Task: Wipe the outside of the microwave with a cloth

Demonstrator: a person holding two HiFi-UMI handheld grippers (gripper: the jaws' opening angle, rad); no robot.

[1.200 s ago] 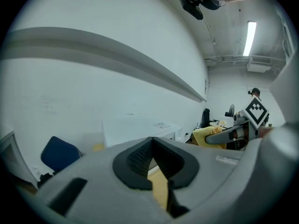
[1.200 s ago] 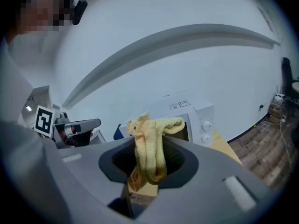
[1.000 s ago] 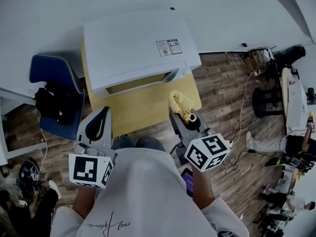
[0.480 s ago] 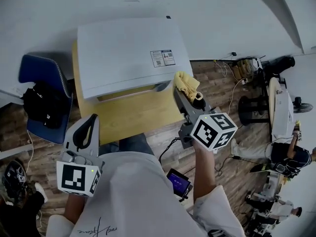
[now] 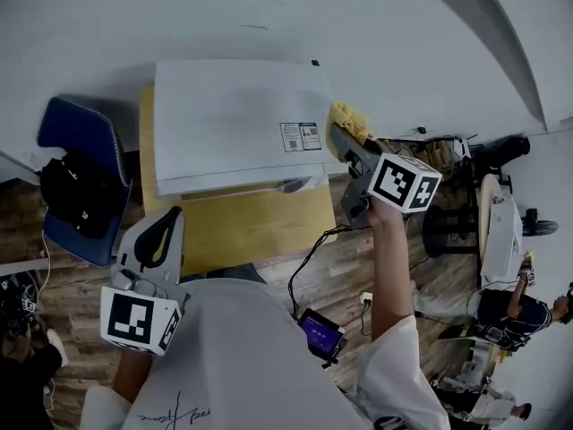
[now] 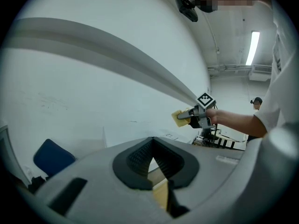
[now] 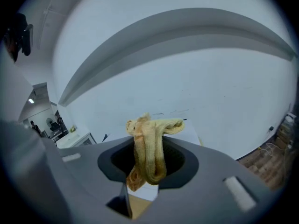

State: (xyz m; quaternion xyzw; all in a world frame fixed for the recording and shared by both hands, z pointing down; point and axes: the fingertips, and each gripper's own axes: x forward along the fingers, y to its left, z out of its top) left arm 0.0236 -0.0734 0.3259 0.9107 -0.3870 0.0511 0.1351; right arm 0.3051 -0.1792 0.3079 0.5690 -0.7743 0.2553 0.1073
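A white microwave [image 5: 233, 119] sits on a yellow counter [image 5: 260, 218], with a printed label [image 5: 300, 136] near the right edge of its top. The right hand-held gripper [image 5: 342, 134] is raised beside the microwave's right side. Its jaws are clamped on a bunched yellow cloth [image 5: 346, 117], which lies against the top's right rear edge; contact cannot be confirmed. In the right gripper view the cloth [image 7: 148, 148] hangs folded between the jaws. The left hand-held gripper [image 5: 167, 227] is held low near the person's body, off the counter's front left, with its jaws together and nothing between them. A blue chair [image 5: 72, 133] holding a black bag [image 5: 76, 191] stands left of the counter.
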